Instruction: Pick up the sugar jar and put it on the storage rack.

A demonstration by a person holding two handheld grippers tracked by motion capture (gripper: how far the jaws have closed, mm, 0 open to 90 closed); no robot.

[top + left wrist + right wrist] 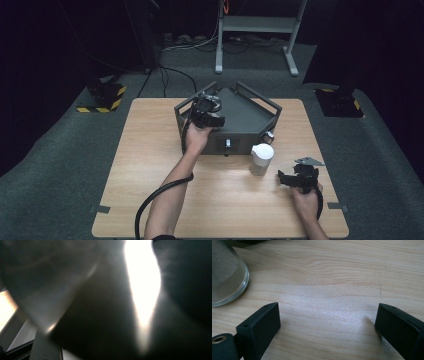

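- A light wooden rectangular table (150, 190) is carrying a dark grey, angular metal box with raised bar rails (240, 122) along its upper edges, sitting near the table's far edge at the centre.
- A white-lidded, frosted cylindrical container (261, 159) is standing upright on the table just in front of the box's front right corner; whether the two are touching cannot be told.
- The left gripper (206, 112) is being held by the person's left hand (196, 138) at the box's left side, over its upper left corner. A thick black cable (150, 200) is trailing from it along the forearm toward the table's near edge.
- In the left gripper view the picture is blurred and dark, with one bright streak; the spacing of this gripper's jaws cannot be told.
- The right gripper (328, 322) is being held by the person's right hand (306, 201) near the table's near right corner, to the right of the container and apart from it.
- In the right gripper view its two black jaws are standing wide apart over bare wood grain, with nothing between them.
- The container's clear rounded base (227, 275) is showing at the upper left of that view, beside the jaws and not touching them.
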